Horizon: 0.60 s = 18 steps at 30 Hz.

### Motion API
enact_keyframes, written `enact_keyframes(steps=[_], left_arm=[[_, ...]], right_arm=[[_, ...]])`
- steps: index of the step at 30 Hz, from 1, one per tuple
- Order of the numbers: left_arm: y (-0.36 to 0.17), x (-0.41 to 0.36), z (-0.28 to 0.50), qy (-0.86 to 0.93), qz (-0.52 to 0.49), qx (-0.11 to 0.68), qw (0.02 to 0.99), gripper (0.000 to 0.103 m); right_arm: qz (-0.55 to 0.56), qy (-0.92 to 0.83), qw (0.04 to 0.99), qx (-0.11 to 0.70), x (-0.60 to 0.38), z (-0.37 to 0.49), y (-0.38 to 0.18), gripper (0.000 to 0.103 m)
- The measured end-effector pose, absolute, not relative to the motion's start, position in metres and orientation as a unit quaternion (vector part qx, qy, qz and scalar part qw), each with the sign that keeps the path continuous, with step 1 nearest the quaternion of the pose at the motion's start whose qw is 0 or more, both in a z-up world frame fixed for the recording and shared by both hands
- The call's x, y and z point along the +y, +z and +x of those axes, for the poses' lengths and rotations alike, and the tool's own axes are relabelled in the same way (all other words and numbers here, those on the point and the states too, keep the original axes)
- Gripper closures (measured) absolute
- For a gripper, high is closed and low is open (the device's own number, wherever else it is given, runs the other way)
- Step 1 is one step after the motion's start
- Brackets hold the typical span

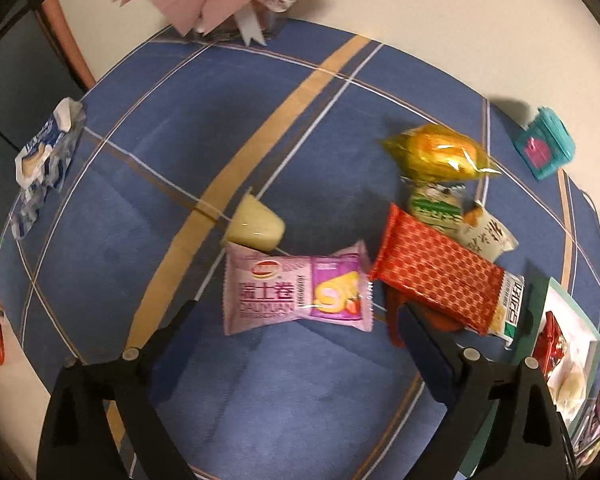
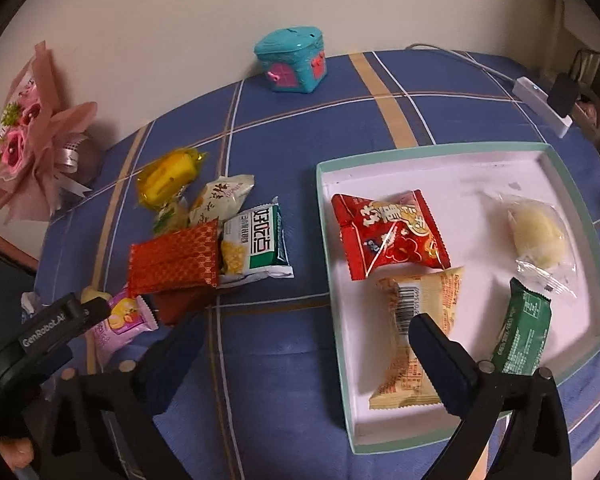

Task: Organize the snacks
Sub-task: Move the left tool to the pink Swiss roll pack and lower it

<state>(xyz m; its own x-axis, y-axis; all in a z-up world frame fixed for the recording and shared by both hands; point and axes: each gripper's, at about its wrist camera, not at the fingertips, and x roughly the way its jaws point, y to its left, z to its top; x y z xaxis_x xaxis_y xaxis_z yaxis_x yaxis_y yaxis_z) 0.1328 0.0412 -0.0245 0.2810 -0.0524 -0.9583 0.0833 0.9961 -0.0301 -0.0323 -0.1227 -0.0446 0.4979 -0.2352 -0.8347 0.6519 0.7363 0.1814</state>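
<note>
My left gripper (image 1: 296,312) is open and empty, low over the blue cloth, its jaws either side of a pink swiss-roll packet (image 1: 296,290). A pale jelly cup (image 1: 256,224) lies just beyond. A red patterned packet (image 1: 436,274), a yellow wrapped cake (image 1: 440,154) and other packets are piled to the right. My right gripper (image 2: 304,328) is open and empty at the near left edge of a white tray (image 2: 380,158). The tray holds a red packet (image 2: 392,232), a beige packet (image 2: 416,340), a green bar (image 2: 524,328) and a clear-wrapped bun (image 2: 540,236).
A teal toy chest (image 2: 294,60) stands at the table's back edge. A pink bouquet (image 2: 32,136) lies at the far left. A white power strip (image 2: 540,100) sits back right. A blue-white packet (image 1: 44,156) lies at the left rim.
</note>
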Motion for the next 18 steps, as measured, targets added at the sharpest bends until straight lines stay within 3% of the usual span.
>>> enact_keyframes(steps=[18], left_arm=[[-0.048,0.082,0.159,0.009,-0.072,0.617,0.784,0.006]], right_arm=[[0.201,-0.243,0.833,0.456,-0.102,0.007,-0.069,0.0]])
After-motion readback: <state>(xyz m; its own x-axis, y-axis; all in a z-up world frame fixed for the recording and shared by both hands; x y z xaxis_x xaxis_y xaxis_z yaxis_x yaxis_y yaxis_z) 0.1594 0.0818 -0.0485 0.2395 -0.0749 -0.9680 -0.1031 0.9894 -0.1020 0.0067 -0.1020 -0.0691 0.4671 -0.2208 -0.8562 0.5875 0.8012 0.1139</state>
